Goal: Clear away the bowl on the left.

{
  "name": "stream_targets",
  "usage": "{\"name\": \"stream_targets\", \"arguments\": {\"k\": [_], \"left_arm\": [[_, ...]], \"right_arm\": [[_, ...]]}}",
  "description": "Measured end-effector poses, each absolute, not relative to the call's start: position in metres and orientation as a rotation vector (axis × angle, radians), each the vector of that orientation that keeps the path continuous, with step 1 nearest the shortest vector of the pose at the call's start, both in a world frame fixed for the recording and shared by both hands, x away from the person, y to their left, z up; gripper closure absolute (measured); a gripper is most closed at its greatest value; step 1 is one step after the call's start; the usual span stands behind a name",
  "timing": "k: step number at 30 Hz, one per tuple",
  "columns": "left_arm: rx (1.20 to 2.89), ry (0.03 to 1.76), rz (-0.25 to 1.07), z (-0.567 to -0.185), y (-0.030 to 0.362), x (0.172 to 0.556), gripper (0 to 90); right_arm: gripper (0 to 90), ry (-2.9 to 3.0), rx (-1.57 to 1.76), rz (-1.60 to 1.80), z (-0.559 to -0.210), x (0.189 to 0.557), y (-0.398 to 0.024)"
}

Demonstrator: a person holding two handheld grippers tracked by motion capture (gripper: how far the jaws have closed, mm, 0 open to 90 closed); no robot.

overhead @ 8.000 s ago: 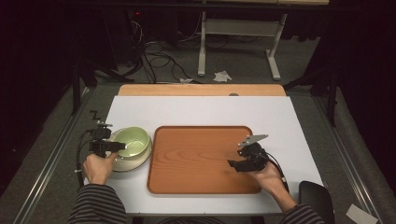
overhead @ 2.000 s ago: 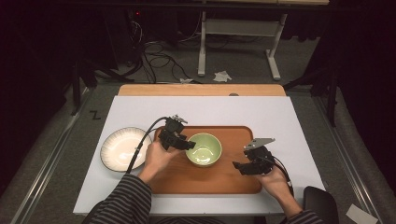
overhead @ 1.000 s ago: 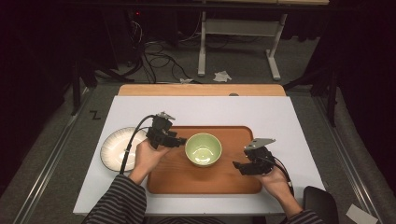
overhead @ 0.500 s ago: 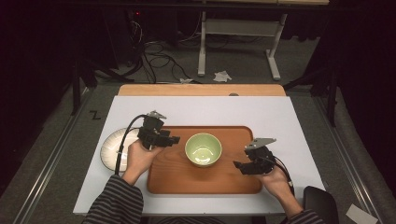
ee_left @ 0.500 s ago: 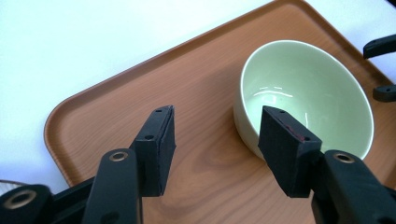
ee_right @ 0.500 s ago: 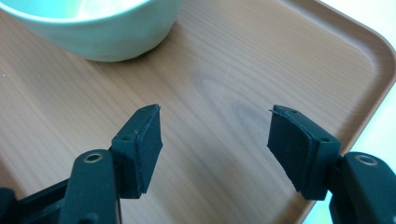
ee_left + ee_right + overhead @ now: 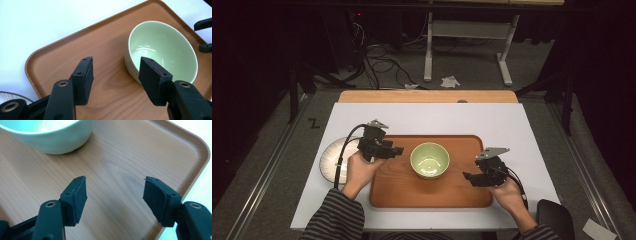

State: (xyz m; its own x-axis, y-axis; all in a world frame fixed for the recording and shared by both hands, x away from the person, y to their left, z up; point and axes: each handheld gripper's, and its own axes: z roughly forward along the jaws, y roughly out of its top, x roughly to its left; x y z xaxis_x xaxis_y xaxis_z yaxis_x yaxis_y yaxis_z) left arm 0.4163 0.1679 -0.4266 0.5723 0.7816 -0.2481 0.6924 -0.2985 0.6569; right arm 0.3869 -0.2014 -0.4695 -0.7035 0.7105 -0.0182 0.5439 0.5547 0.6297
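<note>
Between the spread black jaws of the left hand-held gripper point(image 7: 115, 78) nothing is being held; it is hovering over the left end of the rounded wooden tray point(image 7: 62, 57), its gap pointing at the tray's bare wood just beside the pale green ceramic bowl point(image 7: 162, 50). The bowl is sitting upright and empty on the middle of the tray, apart from both jaws, which suggests it is being left to rest there on its own.

Seen from above, the left hand-held gripper point(image 7: 379, 145) is hanging over the tray's left edge point(image 7: 382, 187), with a white ribbed plate point(image 7: 330, 162) lying on the white table point(image 7: 437, 117) just beyond it, partly under the person's forearm.

Across the tray, the right hand-held gripper point(image 7: 115, 196) is also standing open and empty, its jaws angled down over the tray's right portion point(image 7: 150, 147), near the bowl's wall point(image 7: 50, 142) but not touching it. From the high view, that right hand-held gripper point(image 7: 484, 175) seems to be waiting, probably parked low so that it stays clear of the bowl point(image 7: 430, 160).
</note>
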Motion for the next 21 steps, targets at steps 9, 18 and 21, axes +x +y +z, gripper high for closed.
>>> {"name": "stream_targets", "arguments": {"k": [9, 18, 21], "left_arm": [[2.036, 1.175, 0.155, -0.425, 0.175, 0.412, 45.6], [2.042, 1.183, 0.184, -0.434, 0.178, 0.403, 45.6], [2.033, 1.178, 0.19, -0.434, 0.181, 0.398, 45.4]], "right_arm": [[37.0, 2.522, 1.042, 0.881, -0.469, 0.387, -0.202], [37.8, 2.521, 1.095, 0.888, -0.47, 0.389, -0.204], [37.9, 2.52, 1.089, 0.891, -0.469, 0.389, -0.204]]}}
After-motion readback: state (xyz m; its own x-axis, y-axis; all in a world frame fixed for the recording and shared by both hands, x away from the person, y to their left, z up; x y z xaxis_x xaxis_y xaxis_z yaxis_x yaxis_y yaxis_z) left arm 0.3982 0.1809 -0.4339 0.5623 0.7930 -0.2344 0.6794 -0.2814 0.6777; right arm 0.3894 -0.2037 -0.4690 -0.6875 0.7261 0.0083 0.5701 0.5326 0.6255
